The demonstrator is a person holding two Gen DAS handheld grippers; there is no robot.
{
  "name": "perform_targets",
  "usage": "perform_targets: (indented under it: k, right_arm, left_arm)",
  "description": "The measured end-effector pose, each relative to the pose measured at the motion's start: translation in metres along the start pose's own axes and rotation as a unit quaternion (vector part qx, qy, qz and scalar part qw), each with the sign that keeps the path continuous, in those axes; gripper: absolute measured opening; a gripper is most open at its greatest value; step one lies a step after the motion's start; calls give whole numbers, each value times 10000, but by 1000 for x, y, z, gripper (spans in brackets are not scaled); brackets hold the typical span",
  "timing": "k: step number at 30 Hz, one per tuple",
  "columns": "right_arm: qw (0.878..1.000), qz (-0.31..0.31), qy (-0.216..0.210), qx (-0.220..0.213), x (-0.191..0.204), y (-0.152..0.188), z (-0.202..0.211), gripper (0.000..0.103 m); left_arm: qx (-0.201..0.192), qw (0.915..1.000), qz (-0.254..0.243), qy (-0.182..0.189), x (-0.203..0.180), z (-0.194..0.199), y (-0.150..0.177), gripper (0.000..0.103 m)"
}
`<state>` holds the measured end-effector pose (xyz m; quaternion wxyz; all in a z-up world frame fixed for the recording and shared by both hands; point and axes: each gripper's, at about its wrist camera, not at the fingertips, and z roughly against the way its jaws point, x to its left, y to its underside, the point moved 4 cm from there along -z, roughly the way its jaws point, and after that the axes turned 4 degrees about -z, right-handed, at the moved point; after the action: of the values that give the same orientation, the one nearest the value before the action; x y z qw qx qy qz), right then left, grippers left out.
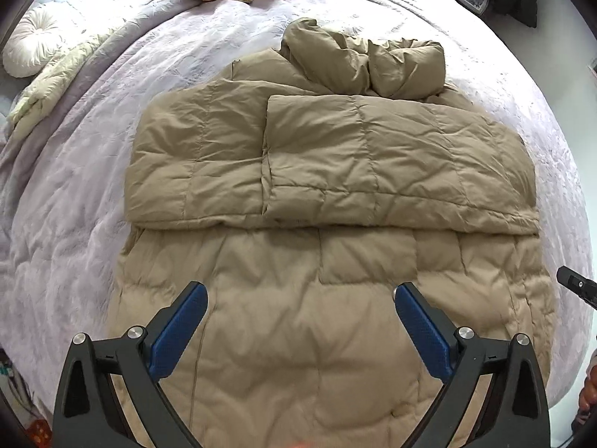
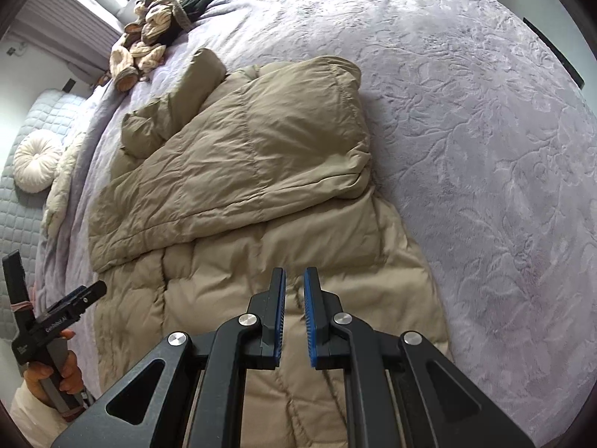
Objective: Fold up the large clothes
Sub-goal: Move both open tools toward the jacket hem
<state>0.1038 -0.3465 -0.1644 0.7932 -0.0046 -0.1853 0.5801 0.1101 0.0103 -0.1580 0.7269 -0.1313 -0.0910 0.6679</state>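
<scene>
On the bed [image 1: 74,194], the coat [image 1: 298,171] lies part-folded, so the wide-open left gripper [image 1: 300,310] and narrowly parted, empty right gripper [image 2: 294,283] likely grab the hem next.

Both wrist views look down, close, sharing the tan coat [image 1: 328,156] on the bed [image 2: 485,130].

The right gripper [image 2: 294,313] hangs over the big tan coat [image 2: 238,186] on the purple bed [image 2: 466,130]. Its blue fingers [image 2: 310,321] are almost together, holding nothing.
</scene>
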Motion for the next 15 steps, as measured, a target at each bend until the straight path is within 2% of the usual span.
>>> perform_targets:
  k: [1,3,4,5,7,9,12,15]
  right_arm:
    - [10000,9,-10,11,1,1,2,12]
    - [10000,48,10,6,4,4,9,36]
    - [10000,57,33,-25,5,4,11,70]
    - [9999,57,34,-96,6,5,16,93]
    - [9996,42,-20,-295,7,7,27,98]
    - [9994,76,-35,-350,7,7,35,98]
    - [9995,105,-108,-270,6,11,39,103]
    - [9997,141,-199,-95,4,16,40,103]
  left_arm:
    - [3,10000,-6,-41,-2,4,2,101]
    - [35,9999,-27,-147,-5,12,7,101]
    - [58,9998,-39,-189,-7,15,10,101]
    - [65,9997,-43,-211,-9,17,12,101]
    - [84,9996,-42,-253,-11,23,16,101]
    - [126,9995,-34,-282,-13,28,22,101]
    - [145,9992,29,-372,-15,34,32,101]
    - [130,9981,116,-585,-12,41,42,101]
